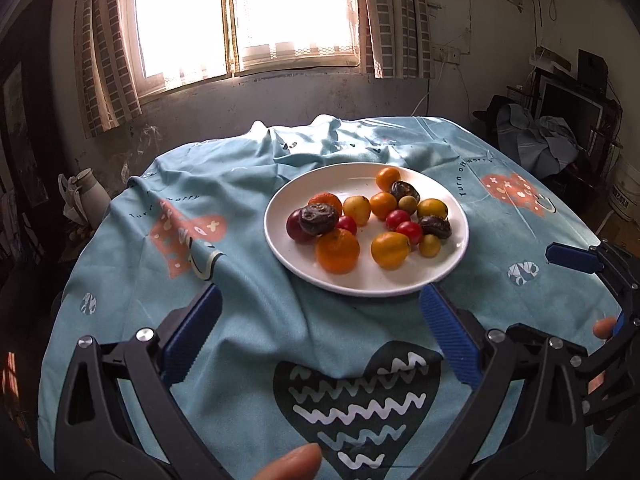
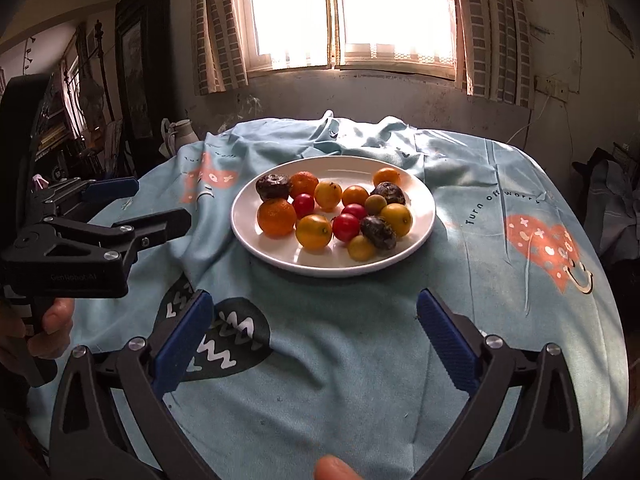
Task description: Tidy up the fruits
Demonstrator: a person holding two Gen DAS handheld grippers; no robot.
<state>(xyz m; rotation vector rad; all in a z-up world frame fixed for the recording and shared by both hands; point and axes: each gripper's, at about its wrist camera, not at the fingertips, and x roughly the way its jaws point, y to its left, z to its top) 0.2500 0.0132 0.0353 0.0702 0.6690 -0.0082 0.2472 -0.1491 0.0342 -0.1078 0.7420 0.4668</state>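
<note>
A white plate (image 1: 372, 280) (image 2: 280, 258) sits on the blue tablecloth with several mixed fruits: orange tangerines (image 1: 337, 251) (image 2: 276, 217), yellow fruits (image 1: 390, 251) (image 2: 314, 232), red cherry tomatoes (image 1: 409, 231) (image 2: 345, 227) and dark wrinkled fruits (image 1: 319, 219) (image 2: 378, 232). My left gripper (image 1: 320, 312) stands open short of the plate's near rim, nothing between its blue pads. My right gripper (image 2: 314, 312) is open too, a little before the plate, and empty. In the right wrist view the left gripper (image 2: 160, 204) shows at the left edge, held by a hand (image 2: 44, 328).
The patterned tablecloth (image 1: 248, 280) (image 2: 500, 300) is rumpled behind and left of the plate. A bright window (image 1: 248, 16) lies beyond the table. A white jug (image 2: 182, 132) stands off the far left corner. Cluttered furniture (image 1: 560, 128) fills the right side.
</note>
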